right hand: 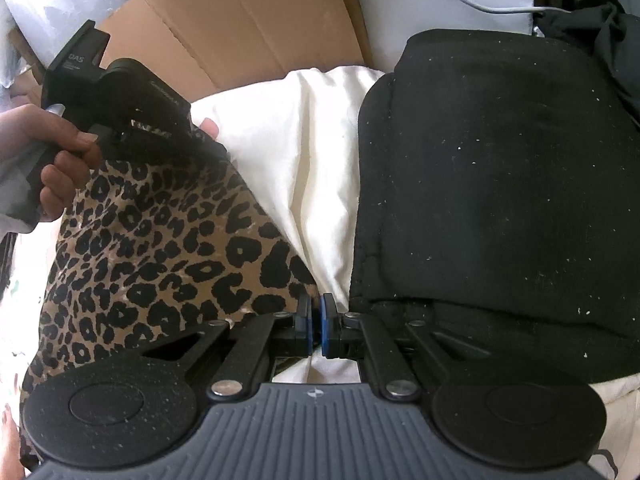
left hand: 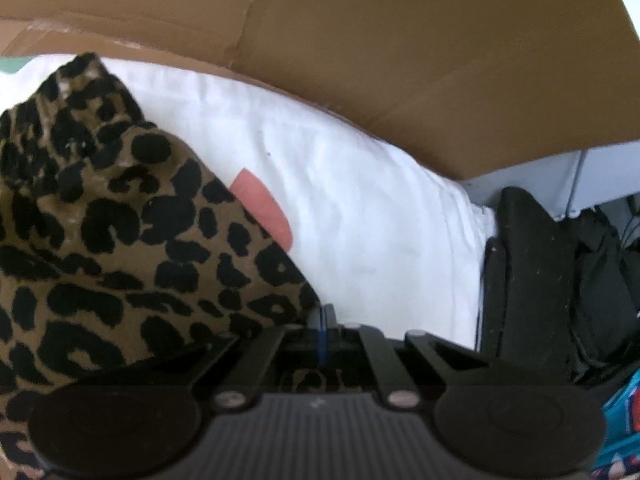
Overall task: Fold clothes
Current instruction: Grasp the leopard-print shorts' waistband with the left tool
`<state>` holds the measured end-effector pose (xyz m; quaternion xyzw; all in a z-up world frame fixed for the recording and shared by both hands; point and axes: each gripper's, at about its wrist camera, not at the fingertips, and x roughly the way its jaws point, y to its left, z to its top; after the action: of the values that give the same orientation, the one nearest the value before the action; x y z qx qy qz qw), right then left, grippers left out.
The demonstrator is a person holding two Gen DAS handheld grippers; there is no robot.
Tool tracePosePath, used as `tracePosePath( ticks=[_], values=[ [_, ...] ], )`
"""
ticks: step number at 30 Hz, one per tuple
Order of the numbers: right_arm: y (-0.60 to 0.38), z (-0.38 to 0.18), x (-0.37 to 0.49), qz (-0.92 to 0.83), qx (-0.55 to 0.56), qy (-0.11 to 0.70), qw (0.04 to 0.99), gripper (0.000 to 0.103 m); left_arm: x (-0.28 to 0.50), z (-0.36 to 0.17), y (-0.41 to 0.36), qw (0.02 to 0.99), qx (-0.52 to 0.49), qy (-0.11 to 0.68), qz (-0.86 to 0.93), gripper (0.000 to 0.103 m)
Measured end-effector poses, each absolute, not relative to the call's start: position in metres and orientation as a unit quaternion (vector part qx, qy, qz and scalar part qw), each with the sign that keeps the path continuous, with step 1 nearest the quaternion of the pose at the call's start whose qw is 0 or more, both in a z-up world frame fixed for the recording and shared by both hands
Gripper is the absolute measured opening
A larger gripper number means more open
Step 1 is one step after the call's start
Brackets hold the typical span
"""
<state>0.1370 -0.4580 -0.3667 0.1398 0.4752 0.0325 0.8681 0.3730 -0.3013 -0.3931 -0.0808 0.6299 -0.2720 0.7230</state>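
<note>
Left wrist view looks over the left tongs (left hand: 323, 322), whose blue-padded tips are pressed together with the edge of the leopard-print garment (left hand: 120, 216) pinched between them; the cloth rises in a bunched heap to the left of the tips and hangs over the white bedsheet (left hand: 360, 216). A pink patch (left hand: 262, 212) shows on the sheet just beside the garment's edge. Brown cardboard (left hand: 400, 48) stands behind the sheet, and a black cushion (left hand: 532, 280) lies to the right. From the right wrist view, the right tongs (right hand: 316, 324) sit with their blue pads almost touching, a thin slit between them, at the lower corner of the same garment (right hand: 160, 248); whether cloth is caught there I cannot tell. Across from them a hand (right hand: 52, 160) grips the other tool's black handle above the stretched cloth. The black cushion (right hand: 500, 184) lies just right of the pads, resting on the sheet (right hand: 312, 152).
</note>
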Motion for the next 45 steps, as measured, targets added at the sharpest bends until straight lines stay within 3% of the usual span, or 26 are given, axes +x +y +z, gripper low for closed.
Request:
tracePosePath(
  ticks=[10,15,16,25,35,40,45],
  values=[
    [-0.46,-0.37,0.14,0.011,0.154,0.489,0.859,0.004,0.37,-0.385,-0.305,0.723,-0.061,0.619,-0.302,0.002],
    [-0.466,-0.353,0.137,0.0,0.163,0.472,0.866,0.012,0.371,-0.367,-0.303,0.72,-0.049,0.608,-0.331,0.034],
    [-0.467,-0.349,0.135,-0.002,0.161,0.467,0.87,0.015,0.371,-0.36,-0.299,0.724,-0.047,0.601,-0.336,0.036],
    [-0.453,-0.33,0.146,0.028,0.166,0.422,0.891,0.021,0.376,-0.32,-0.255,0.749,0.012,0.56,-0.354,0.036],
    [-0.419,-0.341,0.159,0.057,0.159,0.437,0.884,0.024,0.359,-0.352,-0.245,0.736,0.102,0.558,-0.37,0.036],
    [-0.418,-0.36,0.164,0.035,0.144,0.468,0.871,0.029,0.36,-0.374,-0.248,0.738,0.093,0.564,-0.359,0.036],
    [-0.424,-0.368,0.158,0.027,0.15,0.478,0.865,0.029,0.364,-0.378,-0.252,0.75,0.067,0.558,-0.35,0.037]
  ],
)
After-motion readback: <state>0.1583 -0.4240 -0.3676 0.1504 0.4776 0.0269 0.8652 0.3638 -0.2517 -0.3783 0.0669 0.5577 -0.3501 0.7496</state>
